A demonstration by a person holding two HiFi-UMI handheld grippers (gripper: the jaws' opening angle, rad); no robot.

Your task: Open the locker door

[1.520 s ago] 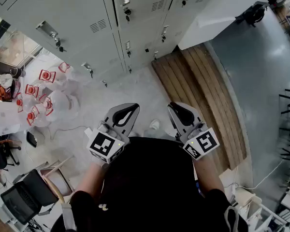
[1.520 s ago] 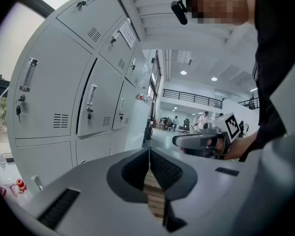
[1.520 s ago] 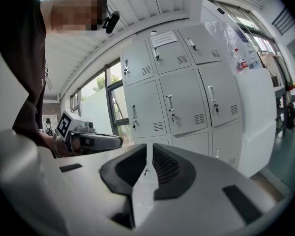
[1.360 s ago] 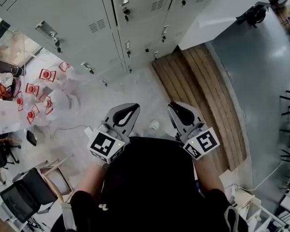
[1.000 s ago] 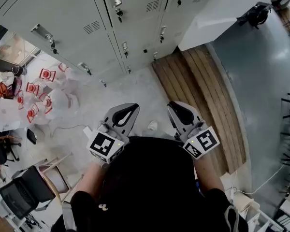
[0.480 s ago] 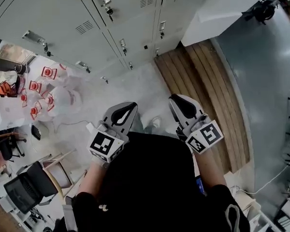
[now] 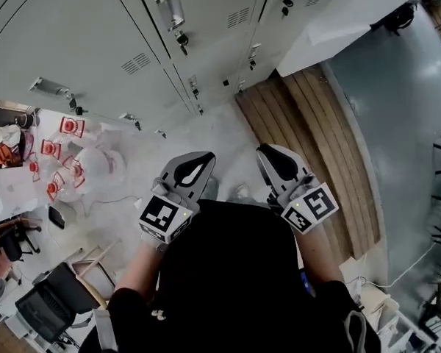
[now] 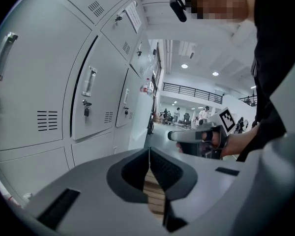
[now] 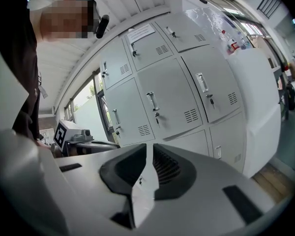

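Note:
A bank of grey lockers (image 7: 132,28) fills the top of the head view, all doors closed. One door has a metal handle (image 7: 170,9) with a key (image 7: 182,41) hanging under it. My left gripper (image 7: 205,157) and right gripper (image 7: 267,151) are held close to my body, well short of the lockers, both shut with nothing in them. The left gripper view looks along the locker fronts, with my left gripper (image 8: 149,149) below a handle (image 8: 88,81). In the right gripper view my right gripper (image 9: 148,147) points at a closed door and its handle (image 9: 151,101).
Wooden boards (image 7: 309,138) lie on the floor at the right of the lockers, beside a white cabinet (image 7: 338,13). Plastic bags with red labels (image 7: 66,153) lie at the left. A chair (image 7: 88,271) stands at lower left. People are far down the hall (image 8: 187,116).
The head view has swung, so the lockers now reach lower and nearer in the picture. Both grippers have stayed shut in front of my body, the right one slightly raised.

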